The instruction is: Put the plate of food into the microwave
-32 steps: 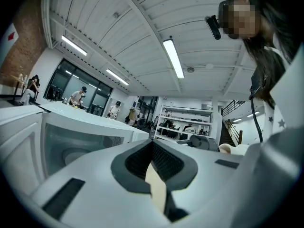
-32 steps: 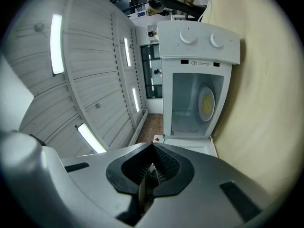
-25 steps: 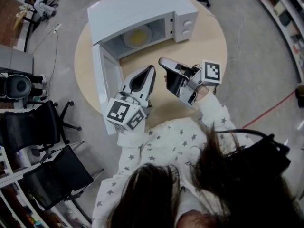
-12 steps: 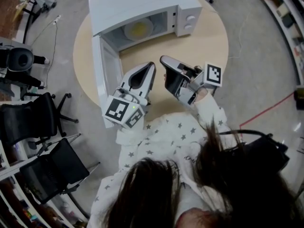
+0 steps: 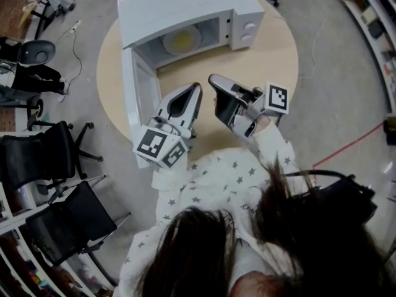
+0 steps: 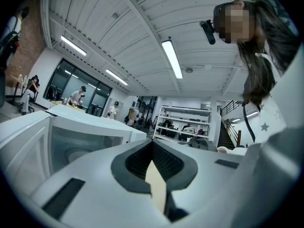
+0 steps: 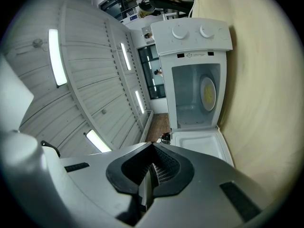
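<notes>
Table (image 5: 272, 60): round, pale wood, microwave at its far side.
Microwave (image 5: 179, 5): white, cavity facing the person.
Door (image 5: 137, 98): swung wide open on the left.
Left gripper (image 5: 197, 90): over the table before the opening, jaws pressed together, nothing between them.
Right gripper (image 5: 213, 79): just beside it, jaws closed too, empty.
Plate of food (image 5: 182, 40): there it is, inside the microwave cavity.

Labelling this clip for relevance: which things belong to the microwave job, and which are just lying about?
Job: microwave, open door, plate of food inside, left tool, right tool, both shut, empty.
Lying about: office chairs, red floor cable.
</notes>
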A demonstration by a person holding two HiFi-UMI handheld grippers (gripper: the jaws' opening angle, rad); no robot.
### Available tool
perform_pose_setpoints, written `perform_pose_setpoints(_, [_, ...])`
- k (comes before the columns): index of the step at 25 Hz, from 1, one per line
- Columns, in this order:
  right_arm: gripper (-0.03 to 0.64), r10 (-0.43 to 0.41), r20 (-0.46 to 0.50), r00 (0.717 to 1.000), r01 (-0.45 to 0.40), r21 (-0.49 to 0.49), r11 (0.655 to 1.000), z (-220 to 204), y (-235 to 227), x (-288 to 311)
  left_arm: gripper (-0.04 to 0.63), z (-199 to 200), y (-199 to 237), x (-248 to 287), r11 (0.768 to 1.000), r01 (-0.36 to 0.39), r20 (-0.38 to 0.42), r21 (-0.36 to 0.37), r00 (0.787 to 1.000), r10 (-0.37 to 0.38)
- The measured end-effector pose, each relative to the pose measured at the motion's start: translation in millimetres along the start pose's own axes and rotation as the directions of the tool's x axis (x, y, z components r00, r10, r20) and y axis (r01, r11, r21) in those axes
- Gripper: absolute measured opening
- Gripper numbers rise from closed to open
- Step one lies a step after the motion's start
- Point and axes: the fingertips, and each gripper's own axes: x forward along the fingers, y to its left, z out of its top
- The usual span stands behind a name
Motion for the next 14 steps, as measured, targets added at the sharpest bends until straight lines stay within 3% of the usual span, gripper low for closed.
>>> perform_pose_setpoints(14, [0.006, 0.003, 0.007, 1.000, -0.003, 0.035, 0.999, 6, -15, -5, 0.002, -12, -2, 7, 1.000, 0.019, -0.019, -0.023, 1.000, -0.019])
